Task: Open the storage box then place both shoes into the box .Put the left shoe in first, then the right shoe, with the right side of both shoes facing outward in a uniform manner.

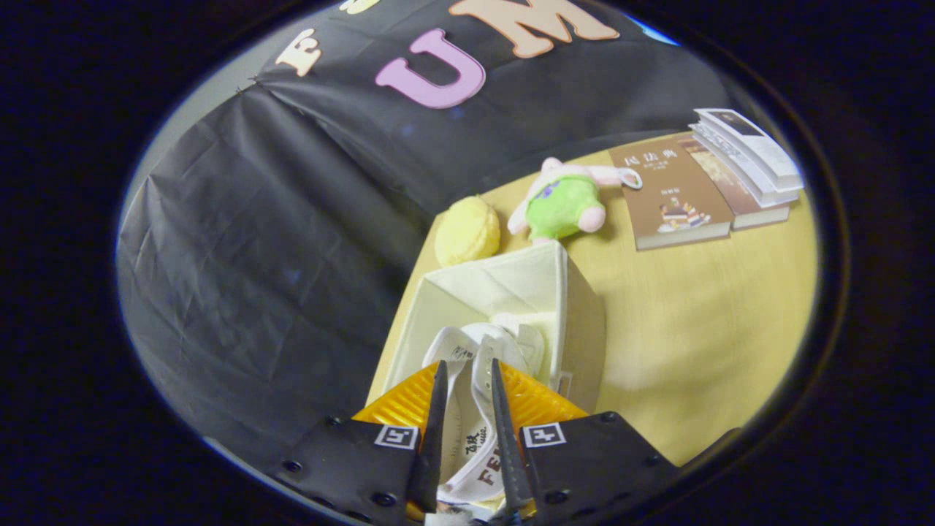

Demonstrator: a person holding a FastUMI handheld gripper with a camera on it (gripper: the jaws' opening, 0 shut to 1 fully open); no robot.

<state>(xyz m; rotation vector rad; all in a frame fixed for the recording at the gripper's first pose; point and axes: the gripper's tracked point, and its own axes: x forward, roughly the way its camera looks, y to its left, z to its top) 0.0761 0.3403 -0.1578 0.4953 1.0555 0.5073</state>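
Note:
A cream fabric storage box [504, 288] stands open on the yellow wooden table [701, 329], just ahead of my fingers. A white shoe [478, 358] hangs over the box's opening, its toe pointing down into the box. My gripper [466, 372] is shut on the white shoe, with both fingers pressing on its opening edge near the heel. The printed insole shows between the fingers. Whether a second shoe lies inside the box I cannot tell.
Beyond the box lie a yellow plush ball [467, 230] and a pink-and-green plush toy [566, 201]. Farther right sit a brown book [672, 193] and a stack of books [745, 157]. The black cloth wall hangs left of the table's edge.

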